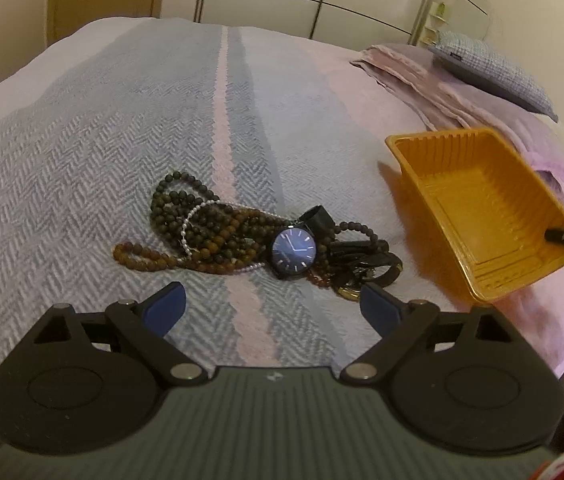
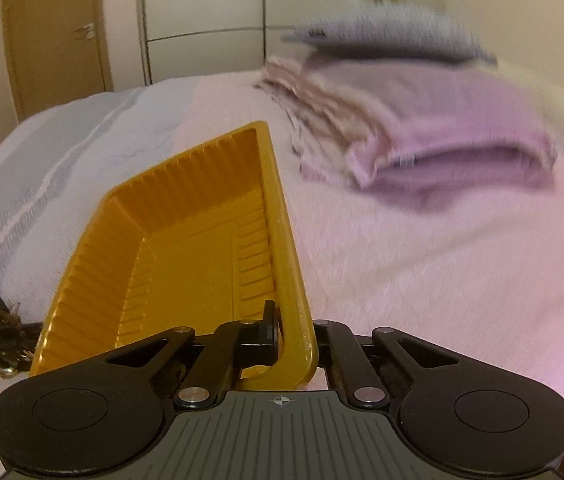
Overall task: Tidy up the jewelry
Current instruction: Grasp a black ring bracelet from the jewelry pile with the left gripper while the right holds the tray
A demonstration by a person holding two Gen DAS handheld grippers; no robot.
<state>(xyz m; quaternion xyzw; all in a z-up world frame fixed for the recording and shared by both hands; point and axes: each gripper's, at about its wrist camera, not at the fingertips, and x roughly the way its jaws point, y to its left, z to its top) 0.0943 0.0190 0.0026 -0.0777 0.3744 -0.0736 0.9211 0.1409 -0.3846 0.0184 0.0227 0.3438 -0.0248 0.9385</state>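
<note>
Orange tray [image 2: 185,240] rim pinched in right gripper [image 2: 296,336] jaws | left gripper [image 1: 271,300] jaws spread near watch [image 1: 294,250]

Warm, dim indoor light tints both views yellowish. The left wrist view is fairly sharp; the right wrist view smears the folded blankets [image 2: 422,136] with motion blur. Fisheye bending curves the edges.

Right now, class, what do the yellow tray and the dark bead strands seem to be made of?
Yellow tray: thin moulded plastic, glossy, judging by its ribbed walls and sheen. Dark bead strands: matte round beads, perhaps wood or stone; the look leaves it open.
</note>
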